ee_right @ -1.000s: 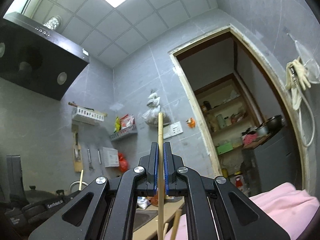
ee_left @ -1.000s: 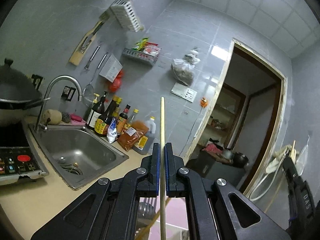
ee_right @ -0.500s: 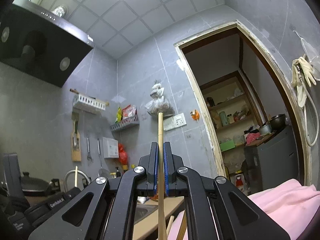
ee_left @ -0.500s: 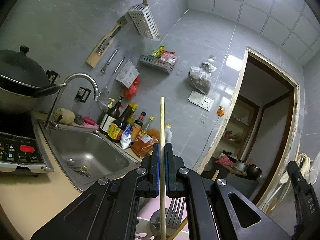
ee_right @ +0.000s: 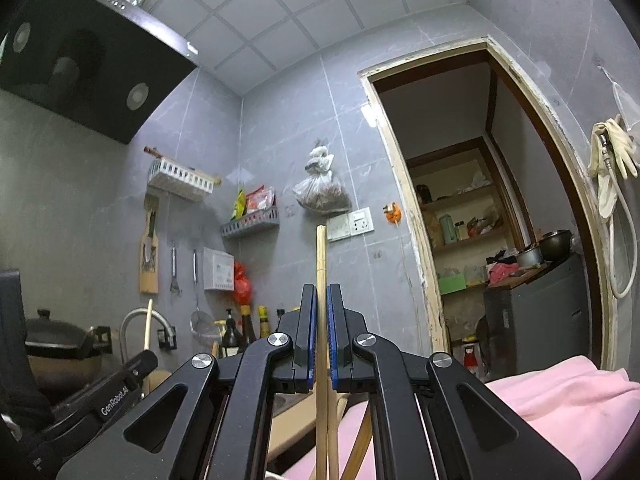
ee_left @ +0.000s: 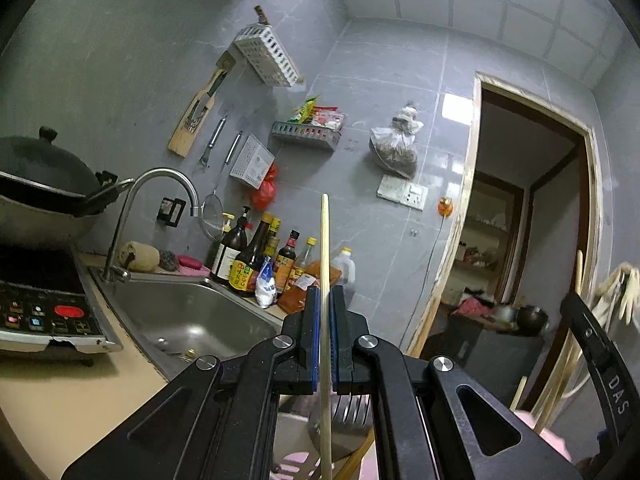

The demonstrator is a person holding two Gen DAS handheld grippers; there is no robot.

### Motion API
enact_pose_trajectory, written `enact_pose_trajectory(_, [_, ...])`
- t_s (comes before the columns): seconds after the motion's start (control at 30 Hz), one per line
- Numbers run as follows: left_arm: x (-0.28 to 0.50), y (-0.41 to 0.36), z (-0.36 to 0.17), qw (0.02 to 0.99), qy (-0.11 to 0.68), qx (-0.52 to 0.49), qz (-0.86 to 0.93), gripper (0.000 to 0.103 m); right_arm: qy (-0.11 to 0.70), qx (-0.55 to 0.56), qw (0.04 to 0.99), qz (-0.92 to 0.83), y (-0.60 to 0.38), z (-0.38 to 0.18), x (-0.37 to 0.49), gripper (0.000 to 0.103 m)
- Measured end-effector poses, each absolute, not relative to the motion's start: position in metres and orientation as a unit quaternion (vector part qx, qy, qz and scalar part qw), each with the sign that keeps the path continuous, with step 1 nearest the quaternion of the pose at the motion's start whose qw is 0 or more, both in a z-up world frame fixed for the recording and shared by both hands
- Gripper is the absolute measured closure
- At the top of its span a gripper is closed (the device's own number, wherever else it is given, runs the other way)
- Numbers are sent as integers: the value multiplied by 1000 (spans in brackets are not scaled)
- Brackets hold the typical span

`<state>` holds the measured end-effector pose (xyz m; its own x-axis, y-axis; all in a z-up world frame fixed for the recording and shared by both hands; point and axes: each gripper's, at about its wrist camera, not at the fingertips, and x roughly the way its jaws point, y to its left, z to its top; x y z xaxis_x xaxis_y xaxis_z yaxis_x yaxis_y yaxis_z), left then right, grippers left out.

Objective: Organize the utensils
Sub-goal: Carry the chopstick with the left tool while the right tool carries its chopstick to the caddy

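In the left wrist view, my left gripper (ee_left: 325, 300) fills the lower half, its tongs clamped on a pale chopstick (ee_left: 325, 248) that stands upright between the blue pads and rises toward 12 o'clock. At 9 o'clock a dark wok (ee_left: 44, 184) sits on a stove with a control panel (ee_left: 48, 318). Just right of it, at about 8 o'clock, a steel sink (ee_left: 192, 316) lies under a curved tap (ee_left: 160, 184). A row of sauce bottles (ee_left: 260, 260) stands behind the sink against the grey tiled wall. At 11 o'clock a white basket (ee_left: 268, 54) hangs on the wall. Under the gripper, at 6 o'clock, metal fork tines (ee_left: 352, 412) show, blurred, next to something pink. At 3 o'clock is an open doorway (ee_left: 516, 240), and at 4 o'clock the edge of my other gripper's black body.

In the right wrist view, a range hood (ee_right: 80, 68) hangs at 10 o'clock. My right gripper (ee_right: 322, 312) is in the lower centre, its tongs clamped on a wooden chopstick (ee_right: 321, 256), upright and pointing to 12 o'clock. A second wooden stick (ee_right: 333, 432) shows just beside it below the pads. At 2 o'clock the doorway opens onto shelves (ee_right: 464, 216). At 4 o'clock lies a pink cloth (ee_right: 560, 396).
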<state>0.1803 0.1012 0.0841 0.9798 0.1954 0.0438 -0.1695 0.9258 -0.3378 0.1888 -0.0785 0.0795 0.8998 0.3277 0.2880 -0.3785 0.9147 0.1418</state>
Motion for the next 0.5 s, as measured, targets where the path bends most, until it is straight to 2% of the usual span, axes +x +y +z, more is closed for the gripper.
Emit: enact_pose_trajectory(0.5, [181,96,71,986,22,-142,80,101,-99,69,977,177,-71,67,185,100])
